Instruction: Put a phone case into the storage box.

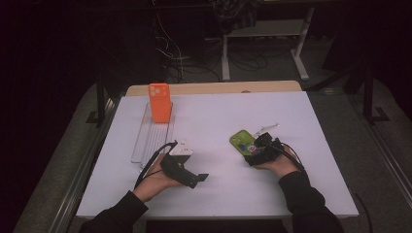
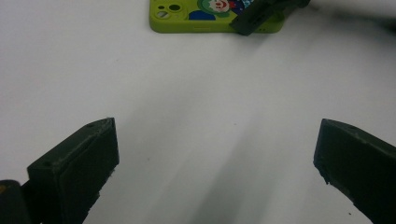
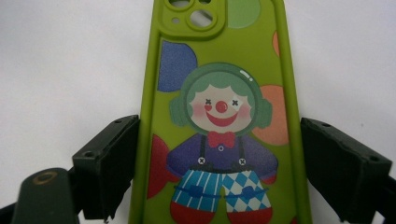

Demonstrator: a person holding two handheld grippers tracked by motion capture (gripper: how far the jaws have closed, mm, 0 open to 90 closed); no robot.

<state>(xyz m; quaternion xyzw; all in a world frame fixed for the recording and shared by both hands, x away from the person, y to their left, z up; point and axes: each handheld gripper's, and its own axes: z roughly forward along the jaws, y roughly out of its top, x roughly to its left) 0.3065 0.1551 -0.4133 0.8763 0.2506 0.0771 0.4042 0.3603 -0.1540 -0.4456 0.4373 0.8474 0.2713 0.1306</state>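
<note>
A green phone case [image 1: 240, 140] printed with a clown lies flat on the white table [image 1: 218, 109], right of centre. My right gripper [image 1: 253, 148] reaches over its near end, and its two jaws press against the long sides of the green case [image 3: 219, 84], one on each edge. My right gripper [image 3: 219, 154] is shut on it. My left gripper [image 1: 194, 164] rests low at the centre-left, pointing toward the green case [image 2: 196, 18]. My left gripper [image 2: 215, 154] is open, with bare table between its jaws.
An orange phone case [image 1: 160, 102] stands upright at the far end of a clear slotted rack [image 1: 153, 138] on the left. A small clear plastic piece [image 1: 266, 129] lies just beyond the green case. A wooden edge [image 1: 214, 88] runs along the table's back.
</note>
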